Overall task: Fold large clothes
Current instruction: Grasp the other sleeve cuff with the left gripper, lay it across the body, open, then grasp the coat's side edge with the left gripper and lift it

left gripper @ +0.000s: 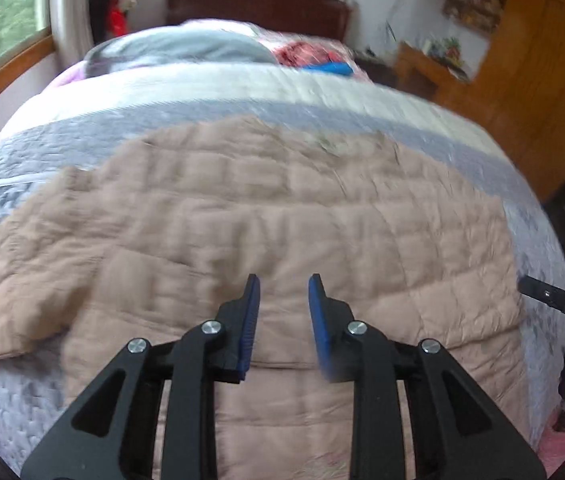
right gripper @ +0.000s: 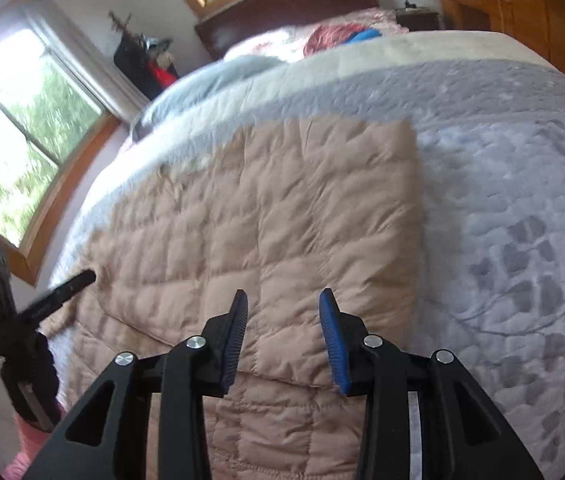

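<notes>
Left wrist view: the pink quilted jacket (left gripper: 282, 208) lies spread flat on the bed (left gripper: 62, 140), which is where a bulky garment has room to be laid out and folded. On the jacket's left a sleeve (left gripper: 6, 300) angles out over the grey quilted bedspread (left gripper: 242, 110), not yet brought in over the body. In the right wrist view the jacket's right edge (right gripper: 414, 208) runs straight and clean, which reads as a side already turned in, though I cannot be sure from here. The near hem (right gripper: 282, 380) crosses just beyond the tips of the tongs, with more pink fabric below it toward the camera.

The left tongs (left gripper: 284, 280) hang above the lower middle of the jacket, jaws apart, nothing between the blue pads (left gripper: 252, 320). The right tongs (right gripper: 284, 296) hover likewise over the jacket's lower right part, jaws apart and empty. Each points forward up the bed toward the headboard (left gripper: 258, 4), tilted down at the cloth, side by side; each shows at the other camera's edge. The pictures do not settle whether the tips touch the fabric; they look just above it.

My judgement: both are poised near the hem, likely to take hold for a fold, with the left sleeve the loose part left to deal with.

Beyond the jacket lie a grey pillow (left gripper: 178, 50) and a heap of red and blue cloth (left gripper: 314, 58) near the headboard.
</notes>
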A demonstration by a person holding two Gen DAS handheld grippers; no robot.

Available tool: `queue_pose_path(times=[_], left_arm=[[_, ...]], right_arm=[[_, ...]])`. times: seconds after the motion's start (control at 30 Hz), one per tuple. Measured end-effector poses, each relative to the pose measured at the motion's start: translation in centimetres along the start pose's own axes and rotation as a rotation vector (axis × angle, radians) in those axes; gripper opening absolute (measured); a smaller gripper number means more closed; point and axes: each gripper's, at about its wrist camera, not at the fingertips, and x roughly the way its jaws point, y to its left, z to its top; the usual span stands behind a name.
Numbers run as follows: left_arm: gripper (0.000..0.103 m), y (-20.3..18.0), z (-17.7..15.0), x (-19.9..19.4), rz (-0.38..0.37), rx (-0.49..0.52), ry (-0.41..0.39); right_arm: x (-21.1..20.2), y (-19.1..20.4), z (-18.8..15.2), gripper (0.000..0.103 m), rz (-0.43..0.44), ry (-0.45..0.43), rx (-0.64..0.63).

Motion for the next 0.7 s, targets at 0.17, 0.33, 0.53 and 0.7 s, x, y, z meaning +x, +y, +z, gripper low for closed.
queue_pose_path(times=[0.17, 0.33, 0.53, 0.7], left_arm=[[0.026, -0.8, -1.1, 4.5, 0.031, 0.033, 0.088], [0.027, 0.1, -1.0, 5.2, -0.009, 0.016, 0.079], [0.028, 0.2, -1.4, 4.3, -0.001, 0.012, 0.075], [0.065, 4.5, -1.7, -2.4, 0.046, -0.040, -0.055]], right_arm=[[2.7, -0.3, -0.6, 0.036, -0.058, 0.060, -0.010], [4.1, -0.4, -1.0, 0.035, -0.053, 0.069, -0.014], [3.3, 0.6, -0.9, 0.040, -0.042, 0.046, -0.041], [-1.4, 1.8, -0.6, 0.050, -0.012, -0.045, -0.098]])
